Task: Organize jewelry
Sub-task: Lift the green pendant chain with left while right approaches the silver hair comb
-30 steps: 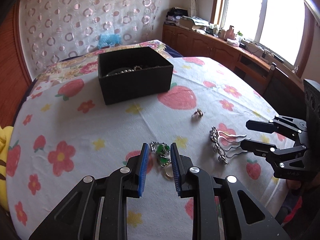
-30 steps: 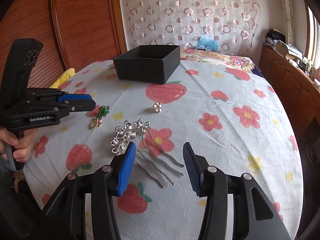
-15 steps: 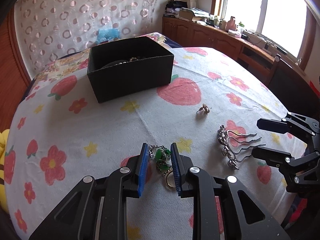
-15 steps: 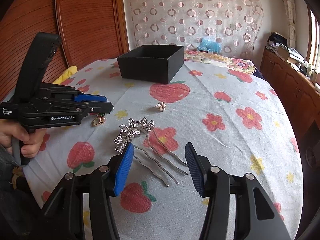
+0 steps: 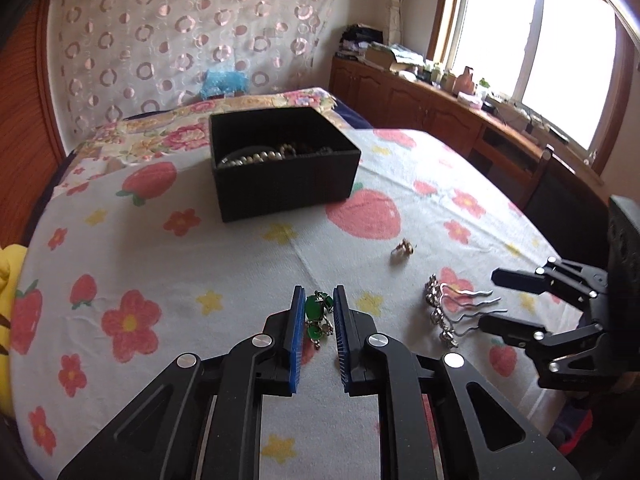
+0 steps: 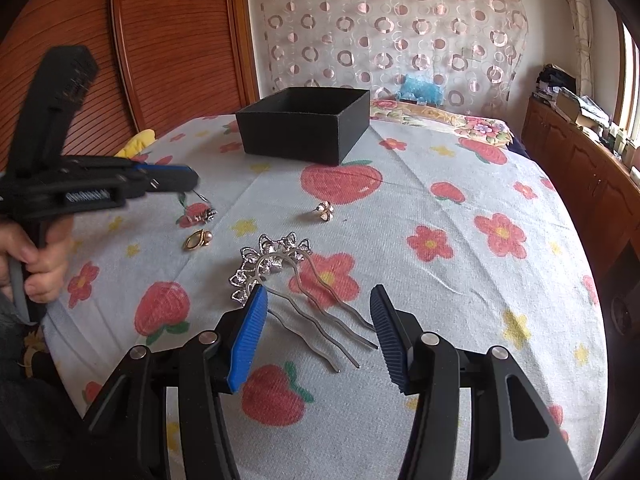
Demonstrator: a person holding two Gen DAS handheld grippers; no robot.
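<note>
Left gripper (image 5: 316,316) level, around green pendant (image 5: 314,312).

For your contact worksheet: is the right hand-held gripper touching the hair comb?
Apart. The right wrist view shows the right hand-held gripper open, the hair comb lying untouched between its fingers.

The left gripper (image 6: 176,178) is blurring at nine o'clock in the right wrist view, its fingertips hiding whatever they pinch. The black box (image 6: 306,128) is concealing its contents there. Both grippers' bodies are running off at six o'clock.

Matt black box (image 5: 285,184), shiny metal hair comb (image 6: 296,280) — printed cloth (image 6: 460,240)
</note>
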